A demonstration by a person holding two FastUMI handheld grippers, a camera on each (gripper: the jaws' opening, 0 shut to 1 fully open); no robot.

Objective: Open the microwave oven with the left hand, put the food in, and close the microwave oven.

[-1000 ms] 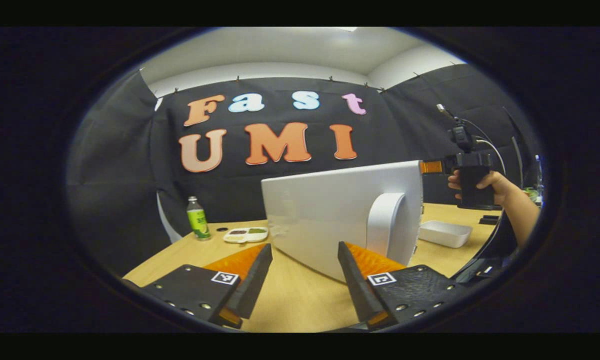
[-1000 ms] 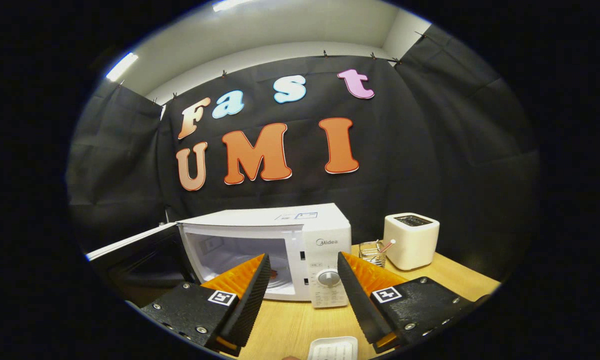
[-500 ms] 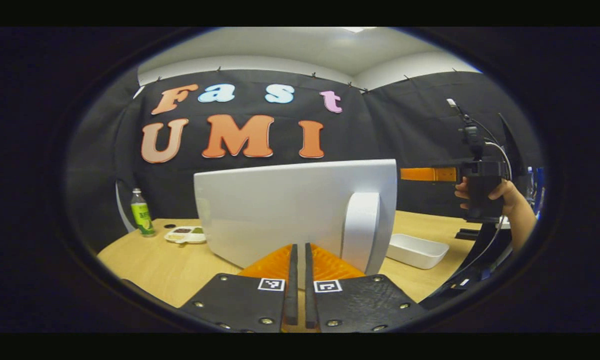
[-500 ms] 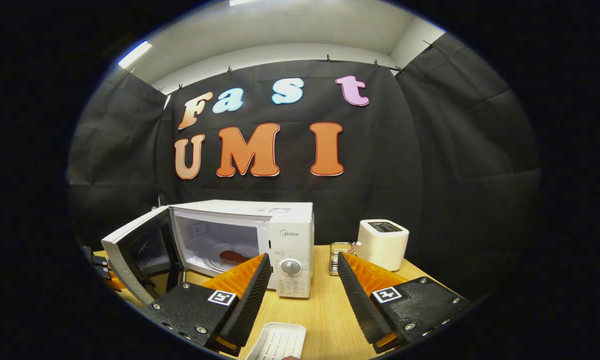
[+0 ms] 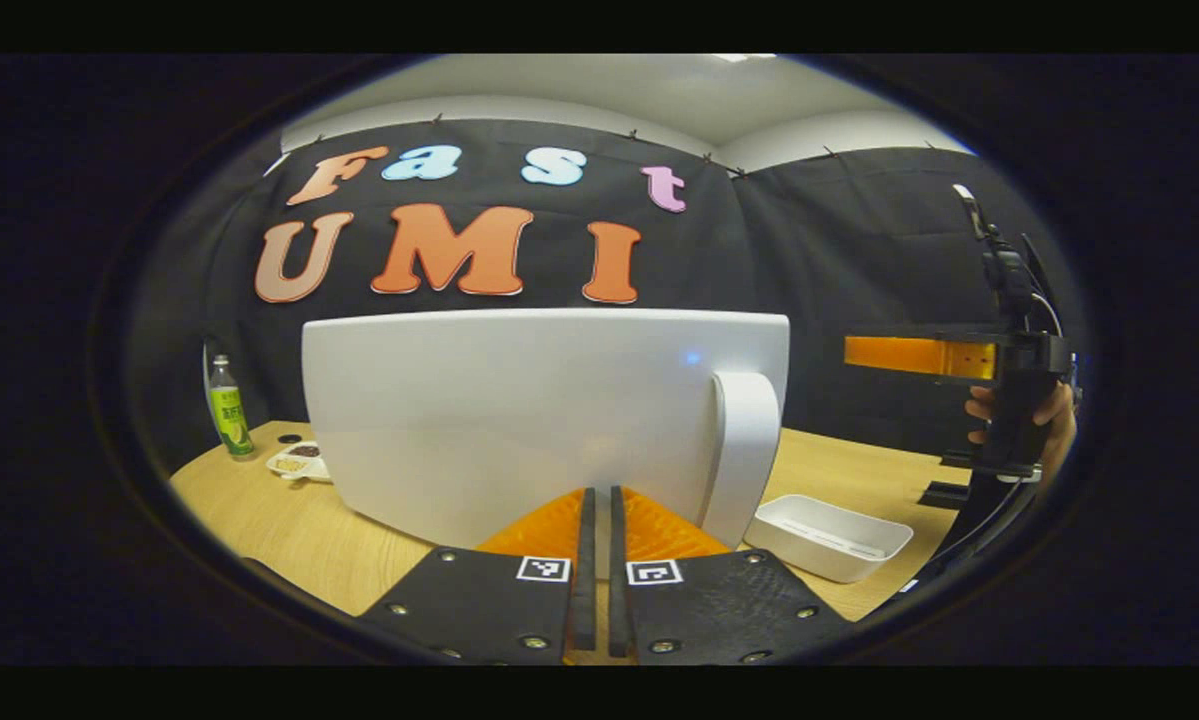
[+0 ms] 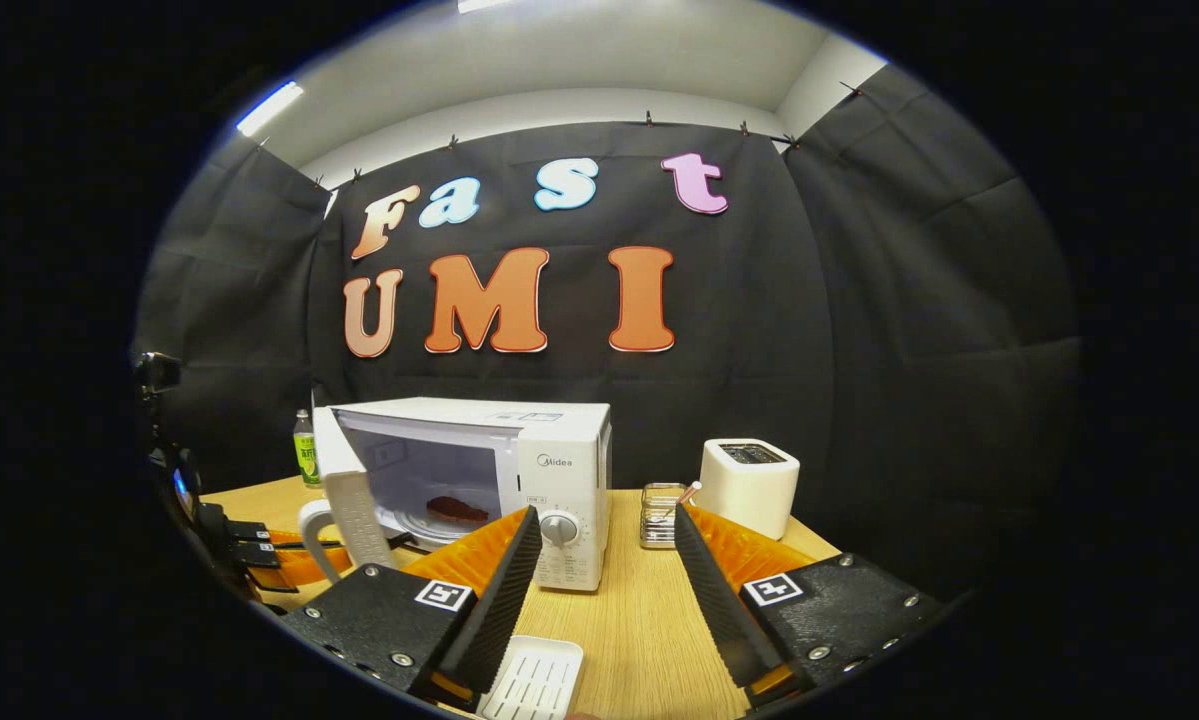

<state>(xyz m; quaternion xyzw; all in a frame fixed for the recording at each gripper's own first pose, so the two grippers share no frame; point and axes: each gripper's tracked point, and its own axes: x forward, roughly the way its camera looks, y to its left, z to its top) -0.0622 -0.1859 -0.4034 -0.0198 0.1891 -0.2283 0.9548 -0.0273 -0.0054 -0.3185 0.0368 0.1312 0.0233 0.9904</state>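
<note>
Microwave [image 6: 519, 470] sits toward the back edge of the surface [image 6: 639, 620], door [image 5: 519, 410] partly swung, food [image 6: 456, 509] already on the turntable inside. Closing the door is what's left, by my read.

Left to right:
- Bottle [image 5: 227, 408] and a small dish [image 5: 294, 460] sit at the far left edge, clear of the door path.
- Your left tool [image 5: 599, 540] is pinched closed on nothing, fingertips at or just short of the door's outer face, beside the handle [image 5: 744, 450]. Can't tell if it's touching.
- White tray [image 5: 827, 535] lies empty near the front edge, just right of the handle.
- Your right tool [image 6: 599, 590] is spread open and empty, held back from the oven; the left gripper view has it out past the door's free edge. Toaster [image 6: 749, 485] and a small rack [image 6: 661, 515] stand right of the oven.

Risks:
- Closed tips on a smooth door: push off-centre or at an angle and they skid off, and the door stays ajar.
- Push hard and the whole oven slides back instead of latching.
- Swing low and your left tool clips the tray.
</note>
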